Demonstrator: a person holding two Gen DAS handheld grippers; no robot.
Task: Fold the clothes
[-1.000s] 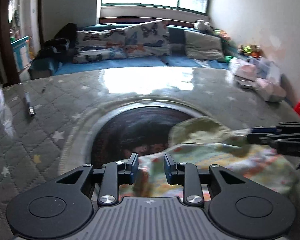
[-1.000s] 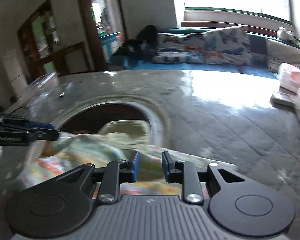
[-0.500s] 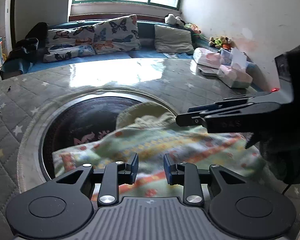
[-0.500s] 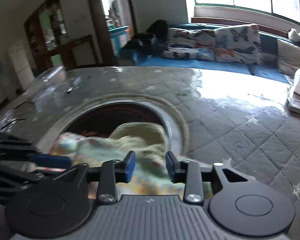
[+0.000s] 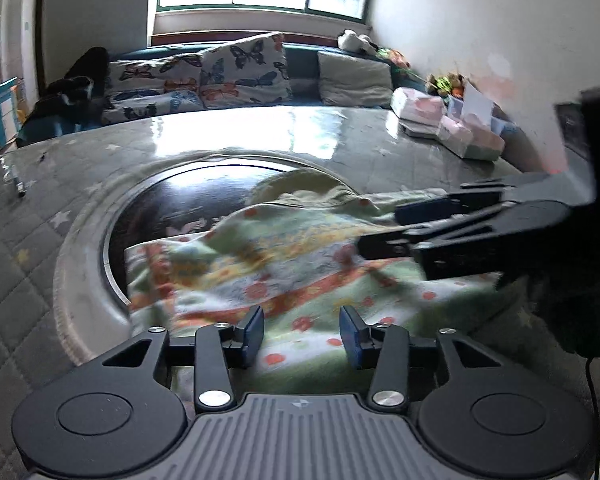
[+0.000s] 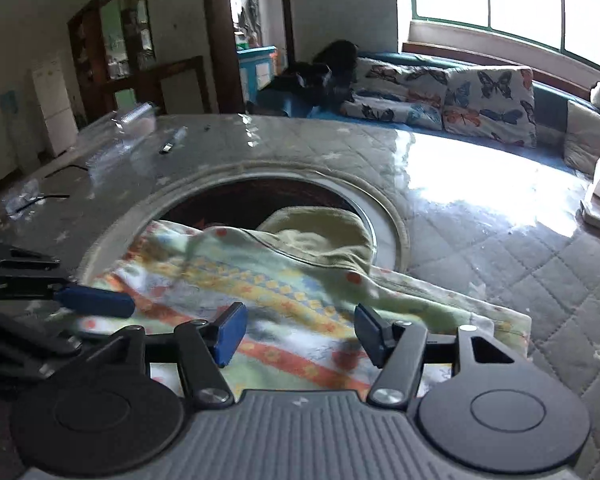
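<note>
A patterned garment [image 5: 284, 264], pale green with orange and yellow bands and red dots, lies crumpled on the quilted table, partly over the dark round inset [image 5: 188, 204]. It also shows in the right wrist view [image 6: 260, 280], with a plain olive part [image 6: 324, 236] at its far side. My left gripper [image 5: 301, 334] is open and empty just above the garment's near edge. My right gripper [image 6: 298, 334] is open and empty above the garment. Each gripper shows from the side in the other's view.
The table has a grey star-patterned quilted cover [image 6: 480, 248] under clear film. Pink packs and boxes [image 5: 452, 128] sit at its far right. A pen [image 5: 18, 184] and clear plastic items [image 6: 136, 120] lie on the left. A sofa with butterfly cushions [image 5: 220, 76] stands behind.
Both grippers have opened wider. The garment has been let go and lies flatter on the table. The left view has swung back to the left.
</note>
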